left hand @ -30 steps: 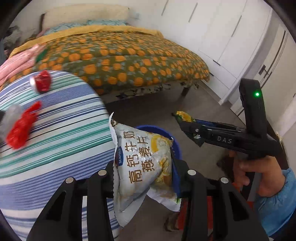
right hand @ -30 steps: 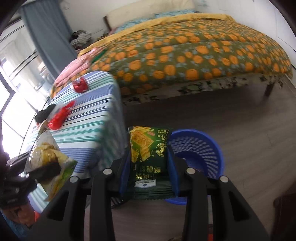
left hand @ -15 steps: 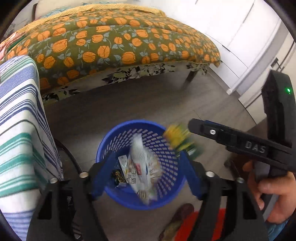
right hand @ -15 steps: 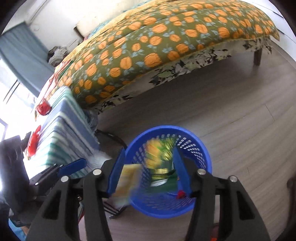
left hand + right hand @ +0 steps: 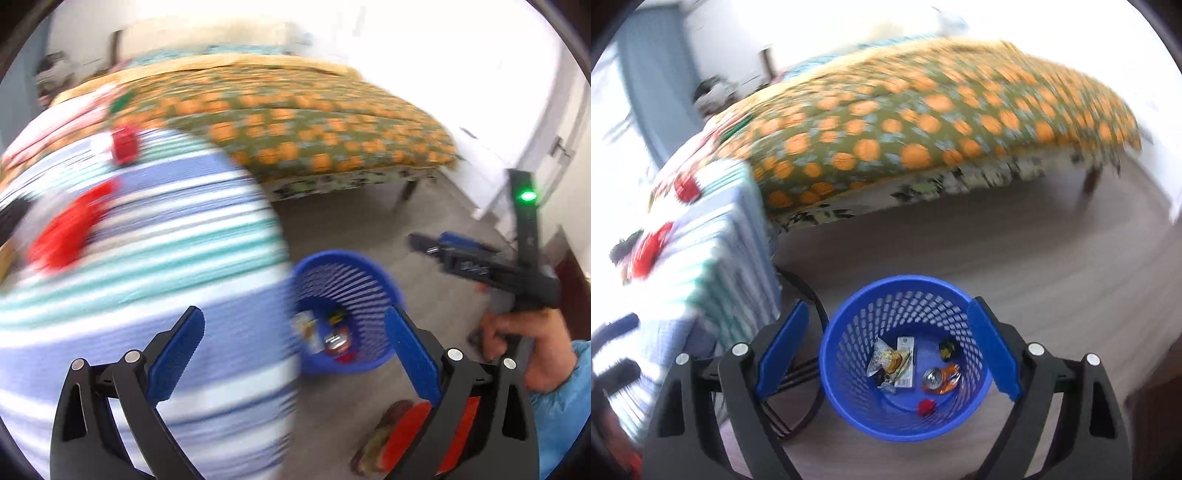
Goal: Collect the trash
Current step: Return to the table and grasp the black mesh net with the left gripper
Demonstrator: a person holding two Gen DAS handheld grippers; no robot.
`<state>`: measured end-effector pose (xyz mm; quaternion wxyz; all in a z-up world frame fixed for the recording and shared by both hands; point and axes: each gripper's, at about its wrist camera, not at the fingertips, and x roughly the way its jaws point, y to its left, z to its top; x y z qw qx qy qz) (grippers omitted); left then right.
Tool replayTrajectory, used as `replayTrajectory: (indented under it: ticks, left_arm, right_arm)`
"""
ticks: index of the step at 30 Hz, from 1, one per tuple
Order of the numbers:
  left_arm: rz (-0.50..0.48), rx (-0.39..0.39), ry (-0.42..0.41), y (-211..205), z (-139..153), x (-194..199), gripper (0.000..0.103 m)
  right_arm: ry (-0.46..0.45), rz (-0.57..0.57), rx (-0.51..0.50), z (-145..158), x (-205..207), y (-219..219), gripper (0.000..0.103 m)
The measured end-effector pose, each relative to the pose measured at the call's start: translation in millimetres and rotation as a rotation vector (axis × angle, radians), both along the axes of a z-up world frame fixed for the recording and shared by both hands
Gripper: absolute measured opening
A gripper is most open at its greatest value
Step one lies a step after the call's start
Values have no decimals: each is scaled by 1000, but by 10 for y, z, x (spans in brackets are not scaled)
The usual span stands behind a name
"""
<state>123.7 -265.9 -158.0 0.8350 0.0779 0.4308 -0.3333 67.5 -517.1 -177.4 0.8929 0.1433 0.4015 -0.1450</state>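
Observation:
A blue mesh basket (image 5: 849,332) stands on the floor beside the striped table (image 5: 155,258). In it lie a silver snack bag (image 5: 884,360), a green packet (image 5: 907,363), a crushed can (image 5: 940,376) and a small red scrap (image 5: 926,406). My right gripper (image 5: 888,314) hovers over the basket, jaws opening, nothing between them. My left gripper (image 5: 291,325) points at the table's edge with the basket (image 5: 347,280) to its right, jaws opening wide and empty. On the table, blurred, remain a red wrapper (image 5: 70,229) and a small red thing (image 5: 123,147). A hand (image 5: 517,332) holds the right gripper (image 5: 428,242).
A bed with an orange-patterned quilt (image 5: 923,122) fills the background. Dark table legs and a cable (image 5: 809,295) stand just left of the basket. A slipper (image 5: 388,435) lies on the floor near my left fingers. White cupboards (image 5: 480,92) line the right wall.
Both grippers opened and let their snack bags fall into the basket. The left view then swung back left toward the striped table. The right gripper stays over the basket.

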Motion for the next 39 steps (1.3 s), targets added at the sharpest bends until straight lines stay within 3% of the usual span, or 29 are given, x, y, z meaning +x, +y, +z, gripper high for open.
replayTrajectory:
  ticks: [3, 7, 11, 16, 23, 29, 34, 37, 39]
  left_arm:
    - [89, 55, -20, 627, -16, 14, 97]
    - [202, 96, -31, 1401, -20, 59, 97]
    - [275, 94, -28, 2039, 5, 134, 97]
    - [325, 56, -28, 2579, 165, 357, 97]
    - [314, -92, -56, 2721, 694, 1152, 97]
    - [276, -99, 48, 2316, 612, 1937, 95]
    - [306, -77, 122, 2127, 390, 2247, 74]
    - [289, -51, 140, 2028, 308, 2318, 42]
    - [291, -51, 108, 2012, 335, 2290, 36]
  right_arm:
    - [-18, 107, -60, 79, 47, 597, 86]
    - [-21, 271, -62, 126, 198, 1458, 86]
    - [-8, 411, -57, 180, 504, 2220, 86]
    - [30, 503, -71, 167, 975, 2920, 86]
    - [88, 559, -120, -9, 1268, 3413, 86]
    - [87, 551, -122, -28, 1269, 3456, 88]
    - [89, 547, -128, -46, 1309, 3478, 88]
    - [90, 544, -128, -49, 1314, 3474, 88]
    - [90, 544, -128, -51, 1315, 3472, 89]
